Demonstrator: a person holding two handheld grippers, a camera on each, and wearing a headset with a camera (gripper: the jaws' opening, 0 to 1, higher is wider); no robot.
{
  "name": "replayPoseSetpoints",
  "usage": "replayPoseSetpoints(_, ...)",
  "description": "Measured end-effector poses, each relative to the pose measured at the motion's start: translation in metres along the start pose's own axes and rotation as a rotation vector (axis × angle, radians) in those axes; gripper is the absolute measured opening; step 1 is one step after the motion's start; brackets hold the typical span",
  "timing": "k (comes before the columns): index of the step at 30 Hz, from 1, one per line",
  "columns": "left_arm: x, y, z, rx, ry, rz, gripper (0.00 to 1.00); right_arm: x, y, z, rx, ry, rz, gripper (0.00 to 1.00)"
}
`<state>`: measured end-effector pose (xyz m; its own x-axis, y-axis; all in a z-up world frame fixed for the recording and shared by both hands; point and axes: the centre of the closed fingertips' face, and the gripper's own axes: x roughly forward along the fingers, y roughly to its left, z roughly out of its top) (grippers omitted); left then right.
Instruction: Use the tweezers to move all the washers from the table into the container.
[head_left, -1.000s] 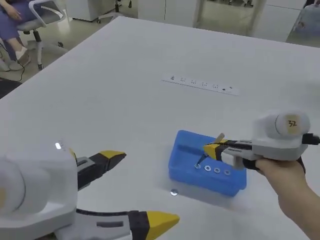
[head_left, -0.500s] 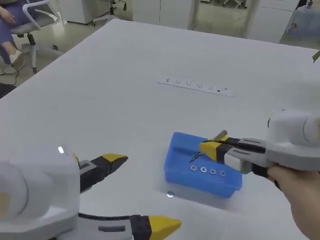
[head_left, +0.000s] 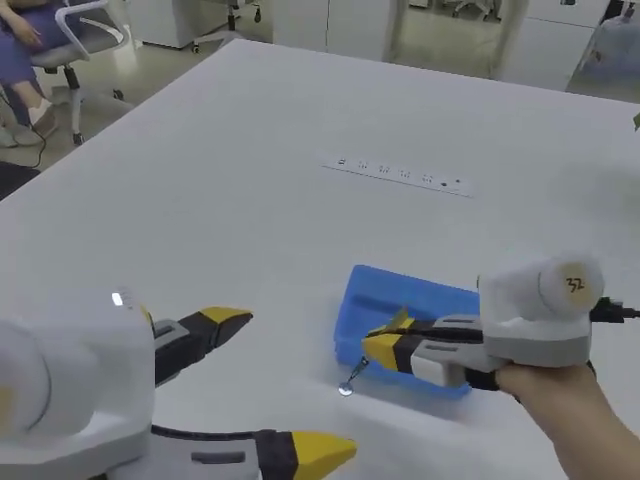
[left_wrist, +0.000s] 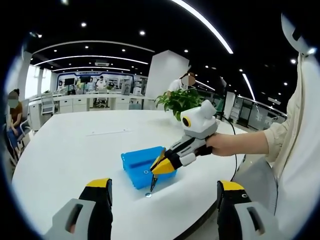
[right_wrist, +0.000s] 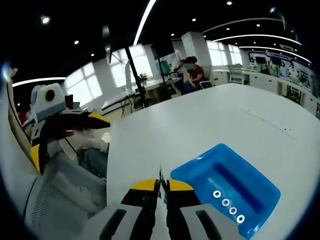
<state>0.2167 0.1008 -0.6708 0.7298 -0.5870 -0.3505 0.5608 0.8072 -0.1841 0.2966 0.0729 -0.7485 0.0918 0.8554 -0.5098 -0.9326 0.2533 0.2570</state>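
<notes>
- Washers (right_wrist: 225, 202): four lay in a short row on the floor of the blue container (right_wrist: 260, 192), at the lower right of the right gripper view.
- One loose washer (head_left: 345, 388) lay on the white table (head_left: 250, 150), just beside the container's near wall and a little below the centre of the head view (a small pale ring, also at the lower middle of the left gripper view).
- The tweezers (head_left: 354, 372) slanted down and to the left from the right gripper (head_left: 380, 350), and their tip came down right at the loose washer. I could not tell whether metal touched metal.
- The right gripper's jaws were pinched narrow on the tweezers, with the yellow tips almost meeting at the bottom centre of the right gripper view.
- The left gripper (head_left: 297, 382) sat at the lower left of the head view, apart from the container. Its jaws were spread wide and held nothing.
- A power strip (head_left: 400, 173) lay flat on the table well beyond the container, above the centre of the head view.
</notes>
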Motion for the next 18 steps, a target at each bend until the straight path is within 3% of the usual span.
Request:
replayPoseSetpoints(6, -0.004, 0.005, -0.002, -0.012, -0.005, 0.021, 0.88, 0.011, 0.000, -0.011, -0.036, 0.058, 0.004, 0.02)
replayPoseSetpoints(13, -0.003, 0.006, -0.003, -0.014, -0.005, 0.020, 0.88, 0.013, -0.001, -0.008, -0.068, 0.067, 0.003, 0.03)
replayPoseSetpoints(17, -0.001, 0.005, -0.002, -0.010, -0.004, 0.014, 0.88, 0.016, 0.001, -0.016, -0.109, 0.118, 0.002, 0.03)
replayPoseSetpoints(18, -0.001, 0.005, -0.002, -0.010, -0.003, 0.014, 0.88, 0.016, 0.004, -0.013, -0.116, 0.103, 0.005, 0.03)
